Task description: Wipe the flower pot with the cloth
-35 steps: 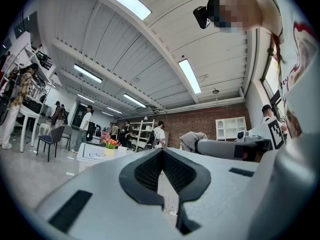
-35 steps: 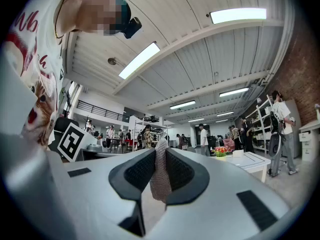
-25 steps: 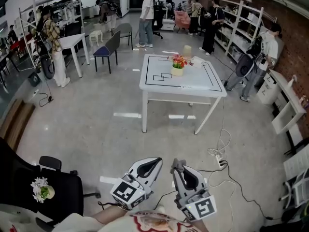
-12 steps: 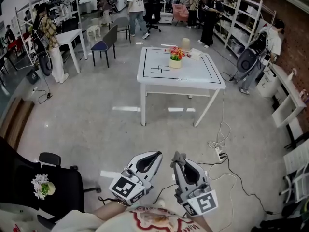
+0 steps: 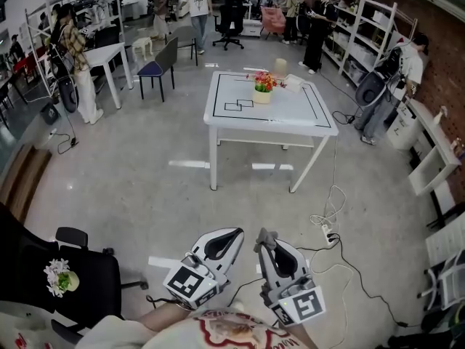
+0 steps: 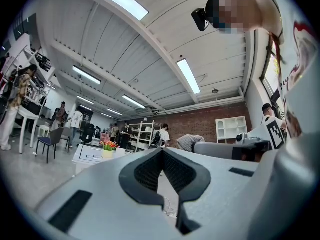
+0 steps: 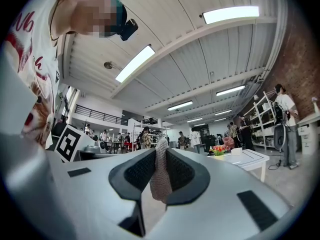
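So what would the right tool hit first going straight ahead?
Nothing near. The right tool, pinching a grey knitted cloth, points over grey floor. The white square table with the pale yellow flower pot stands right of that line; far-off people might come first, depth unclear.

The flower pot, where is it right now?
In the head view the flower pot stands on the white table across the room, near its far edge, just left of a small white box.

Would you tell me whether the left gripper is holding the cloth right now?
No: the left gripper has its jaws closed on nothing, while the cloth is pinched in the right gripper.
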### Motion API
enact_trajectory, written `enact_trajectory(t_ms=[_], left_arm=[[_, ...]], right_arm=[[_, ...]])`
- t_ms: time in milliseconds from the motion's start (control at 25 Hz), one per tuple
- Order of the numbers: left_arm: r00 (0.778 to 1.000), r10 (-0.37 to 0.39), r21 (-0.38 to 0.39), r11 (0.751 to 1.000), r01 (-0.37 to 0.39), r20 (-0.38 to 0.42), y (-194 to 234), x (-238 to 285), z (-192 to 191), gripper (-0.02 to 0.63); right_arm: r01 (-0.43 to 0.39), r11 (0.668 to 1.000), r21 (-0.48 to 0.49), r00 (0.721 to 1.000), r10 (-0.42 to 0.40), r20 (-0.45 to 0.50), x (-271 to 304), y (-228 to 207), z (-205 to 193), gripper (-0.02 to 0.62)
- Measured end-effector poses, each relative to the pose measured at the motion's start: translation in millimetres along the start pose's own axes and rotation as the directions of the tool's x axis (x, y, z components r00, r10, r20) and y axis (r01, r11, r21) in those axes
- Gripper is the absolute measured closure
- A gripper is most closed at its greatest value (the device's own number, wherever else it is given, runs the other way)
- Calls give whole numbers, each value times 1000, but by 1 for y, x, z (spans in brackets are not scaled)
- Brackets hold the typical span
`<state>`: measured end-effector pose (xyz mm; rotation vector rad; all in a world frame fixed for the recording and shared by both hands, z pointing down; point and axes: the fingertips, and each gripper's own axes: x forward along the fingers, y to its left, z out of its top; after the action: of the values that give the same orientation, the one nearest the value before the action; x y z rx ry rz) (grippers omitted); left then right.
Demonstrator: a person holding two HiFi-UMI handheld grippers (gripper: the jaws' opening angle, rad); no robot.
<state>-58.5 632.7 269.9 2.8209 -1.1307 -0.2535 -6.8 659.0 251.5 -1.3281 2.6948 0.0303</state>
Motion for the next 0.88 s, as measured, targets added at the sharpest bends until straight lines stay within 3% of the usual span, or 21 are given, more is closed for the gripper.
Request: enact_trajectory(t_ms=[880], left_arm=[[999,45,-12,999,-45,-22,-46,41,-27,604]], right_arm=[[-32,999,37,999,33,-16,-36,-49,-9,540]])
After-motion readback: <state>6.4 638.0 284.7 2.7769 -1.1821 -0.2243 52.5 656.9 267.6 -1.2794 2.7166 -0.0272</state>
